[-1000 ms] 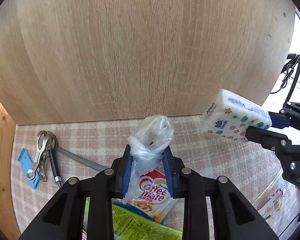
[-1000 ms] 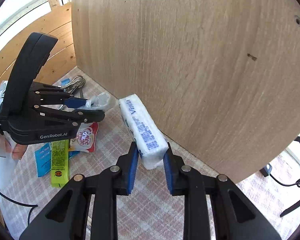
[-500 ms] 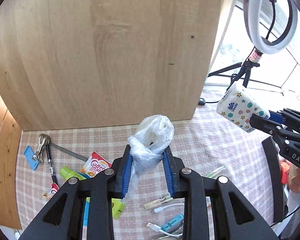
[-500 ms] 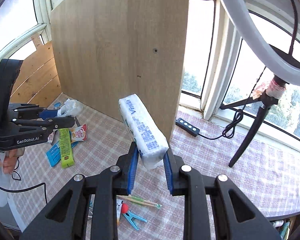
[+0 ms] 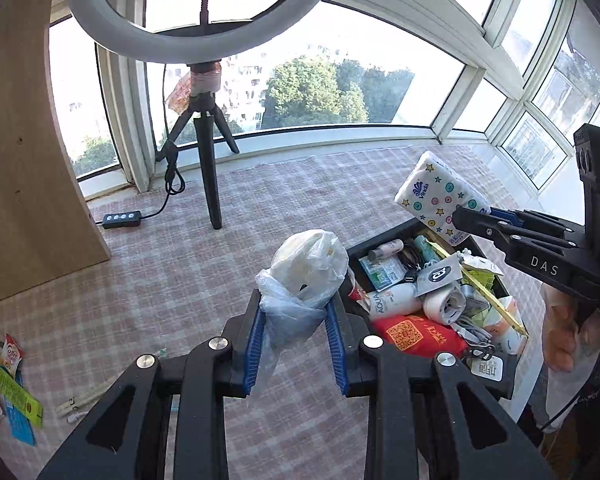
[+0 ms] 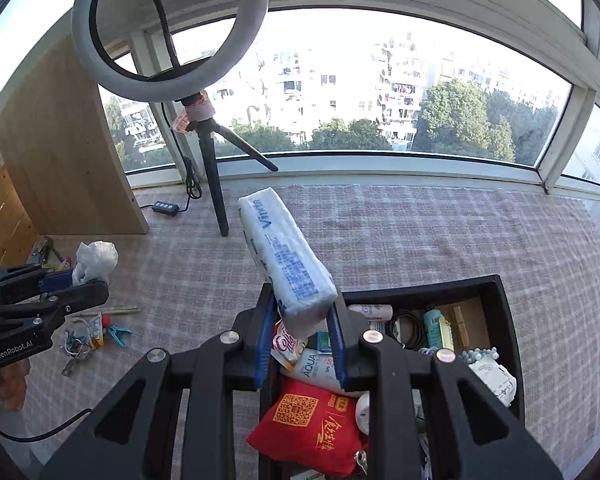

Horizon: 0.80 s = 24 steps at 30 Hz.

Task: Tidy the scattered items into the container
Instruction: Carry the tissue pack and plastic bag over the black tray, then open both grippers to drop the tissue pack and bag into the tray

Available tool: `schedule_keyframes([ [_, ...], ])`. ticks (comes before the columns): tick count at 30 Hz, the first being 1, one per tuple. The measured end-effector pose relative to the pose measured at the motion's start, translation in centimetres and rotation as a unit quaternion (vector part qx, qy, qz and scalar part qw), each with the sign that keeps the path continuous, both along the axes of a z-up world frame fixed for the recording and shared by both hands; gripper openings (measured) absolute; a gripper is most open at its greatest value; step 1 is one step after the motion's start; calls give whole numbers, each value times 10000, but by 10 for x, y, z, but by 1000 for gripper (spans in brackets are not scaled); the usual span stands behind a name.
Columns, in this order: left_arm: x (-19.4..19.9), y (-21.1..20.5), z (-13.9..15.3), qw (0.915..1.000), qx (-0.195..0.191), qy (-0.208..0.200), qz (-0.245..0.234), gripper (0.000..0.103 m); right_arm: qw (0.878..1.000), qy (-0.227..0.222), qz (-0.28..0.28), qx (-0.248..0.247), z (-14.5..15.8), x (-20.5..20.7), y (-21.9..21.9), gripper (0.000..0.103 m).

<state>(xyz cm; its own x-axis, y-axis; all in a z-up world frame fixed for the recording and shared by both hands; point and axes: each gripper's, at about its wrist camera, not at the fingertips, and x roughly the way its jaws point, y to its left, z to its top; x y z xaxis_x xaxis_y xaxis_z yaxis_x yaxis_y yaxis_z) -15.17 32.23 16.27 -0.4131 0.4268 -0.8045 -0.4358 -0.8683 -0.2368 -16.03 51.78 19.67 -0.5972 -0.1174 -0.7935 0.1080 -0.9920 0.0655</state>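
The black container [image 6: 500, 292] lay directly below the right tool [image 6: 300, 332], which pinched a Vinda tissue pack [image 6: 284, 256], and rightward of the left tool [image 5: 296, 328], which pinched a crumpled plastic bag [image 5: 304, 272].

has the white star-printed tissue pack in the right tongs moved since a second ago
Yes. The white star-printed tissue pack, held in the right tongs, went from beside the wooden board to above the black storage box.
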Motion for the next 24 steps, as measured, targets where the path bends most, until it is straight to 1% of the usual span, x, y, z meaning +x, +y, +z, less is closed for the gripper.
schedule_keyframes([
  [2, 4, 34, -3, 9998, 29, -37, -189, 27, 9993, -110, -354, 28, -3, 5, 41, 24],
  [5, 8, 76, -6, 9992, 85, -92, -383, 27, 9970, -214, -724, 146, -7, 13, 87, 24],
  [8, 13, 107, -7, 9986, 60, -87, -523, 27, 9946, -331, -961, 212, -10, 17, 118, 24],
  [10, 16, 121, -7, 9985, 17, -59, -550, 27, 9937, -372, -1024, 279, -10, 22, 133, 24],
  [12, 15, 130, -7, 9988, 16, -33, -491, 29, 9931, -402, -1051, 317, -12, 23, 141, 25],
  [13, 13, 134, -7, 9991, 18, -19, -428, 30, 9933, -367, -1050, 307, -12, 24, 145, 27],
  [14, 12, 136, -7, 9993, 13, -48, -361, 34, 9938, -308, -1033, 274, -11, 24, 148, 28],
  [15, 10, 138, -8, 9995, -5, -116, -302, 48, 9939, -321, -1025, 251, -10, 24, 152, 36],
  [16, 8, 138, -9, 9996, -14, -159, -251, 51, 9935, -342, -1058, 234, -9, 24, 155, 48],
  [17, 8, 138, -11, 9996, -4, -162, -229, 53, 9935, -294, -1082, 199, -7, 25, 157, 50],
  [23, 13, 129, -9, 9998, -38, -70, -192, 52, 9952, -78, -956, 219, 3, 33, 153, 52],
  [24, 13, 126, -8, 9998, -43, -67, -167, 51, 9954, -63, -927, 212, 4, 34, 151, 52],
])
